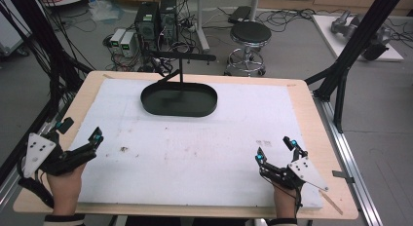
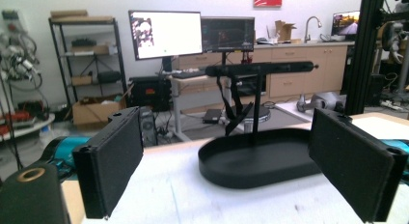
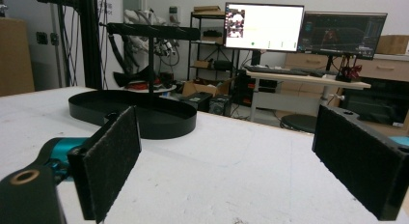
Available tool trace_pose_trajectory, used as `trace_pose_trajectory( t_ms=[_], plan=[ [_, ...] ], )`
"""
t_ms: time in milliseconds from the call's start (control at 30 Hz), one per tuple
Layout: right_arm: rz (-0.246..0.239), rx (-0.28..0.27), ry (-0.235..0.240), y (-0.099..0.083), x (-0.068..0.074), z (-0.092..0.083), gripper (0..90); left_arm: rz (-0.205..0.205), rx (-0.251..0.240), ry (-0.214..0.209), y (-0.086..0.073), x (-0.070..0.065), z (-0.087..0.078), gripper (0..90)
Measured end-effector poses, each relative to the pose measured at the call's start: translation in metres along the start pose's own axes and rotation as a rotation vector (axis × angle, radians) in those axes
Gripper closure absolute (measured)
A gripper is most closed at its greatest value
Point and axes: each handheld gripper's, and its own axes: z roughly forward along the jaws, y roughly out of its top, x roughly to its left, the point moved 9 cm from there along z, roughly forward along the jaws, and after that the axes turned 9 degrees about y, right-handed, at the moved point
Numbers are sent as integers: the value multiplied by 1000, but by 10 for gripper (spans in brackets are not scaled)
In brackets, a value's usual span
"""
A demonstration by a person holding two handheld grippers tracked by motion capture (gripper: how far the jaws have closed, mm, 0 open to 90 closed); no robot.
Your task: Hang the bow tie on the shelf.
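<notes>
Tray [image 1: 179,106] far across white mat [image 1: 195,153], nothing between.

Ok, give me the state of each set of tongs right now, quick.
Left tongs: open, nothing between the jaws, near the table's left edge.
Right tongs: open, holding nothing, low over the white mat.

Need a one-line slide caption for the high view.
Both open tongs, left and right, rest near the table edge, black oval tray beyond.
</notes>
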Motion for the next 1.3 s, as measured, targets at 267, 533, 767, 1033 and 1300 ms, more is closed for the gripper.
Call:
trace_pose_trajectory(
  t_ms=[267,533,767,1033,1300],
  plan=[
    [5,-8,-17,3,-3,-2,90,9,37,21,-18,12,-3,122],
    [4,-7,-24,3,-6,-2,90,-32,28,8,-31,16,-6,122],
    [17,-11,-34,4,-7,-5,90,-27,26,17,-35,16,-8,122],
    [14,-7,-36,4,-7,-6,90,-30,32,21,-40,17,-5,122],
    [16,-4,-45,3,-9,-8,90,-25,40,7,-42,13,-4,122]
  ],
)
